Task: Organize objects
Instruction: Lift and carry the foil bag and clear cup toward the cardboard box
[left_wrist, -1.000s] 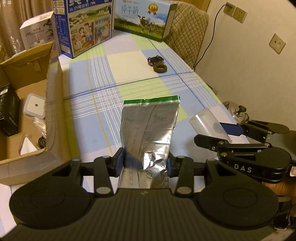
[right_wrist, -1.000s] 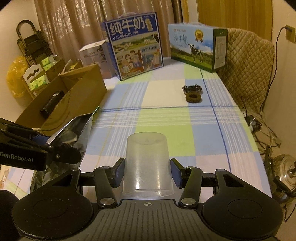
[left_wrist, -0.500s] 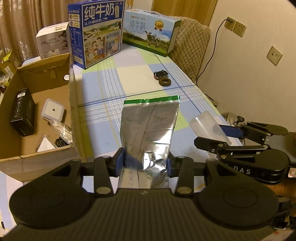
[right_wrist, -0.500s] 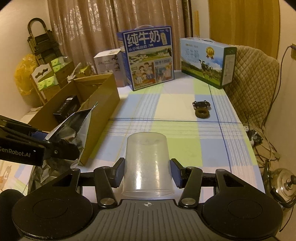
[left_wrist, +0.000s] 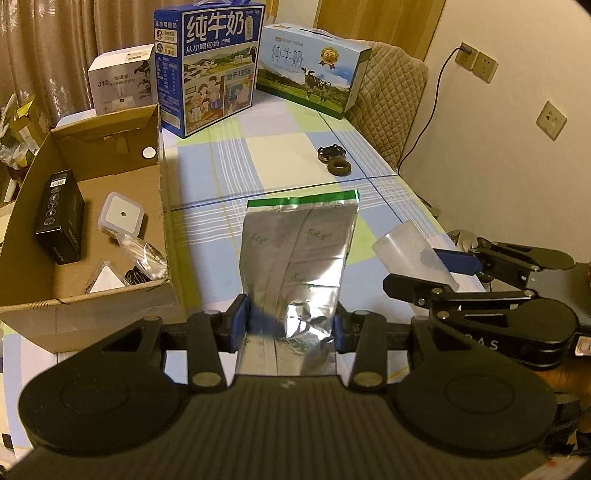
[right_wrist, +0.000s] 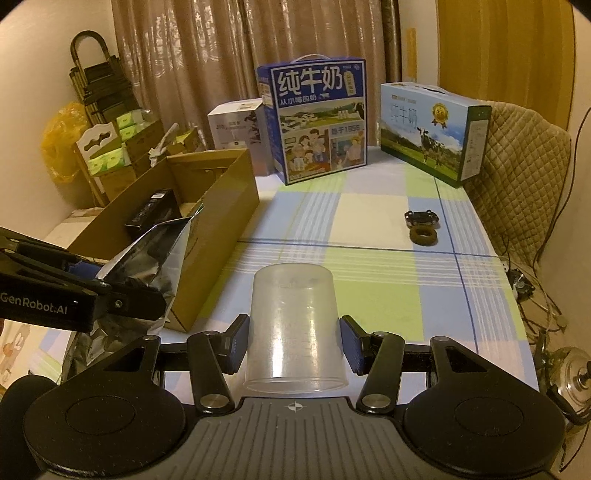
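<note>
**Both grippers loaded above the checked table**

Your left gripper is pinching a crinkled silver foil pouch with a green top strip, holding it upright over the blue-green checked tablecloth, just beside the open brown cardboard box. Your right gripper is clamping a clear plastic cup, mouth toward the camera. You're keeping the two grippers side by side.
</note>
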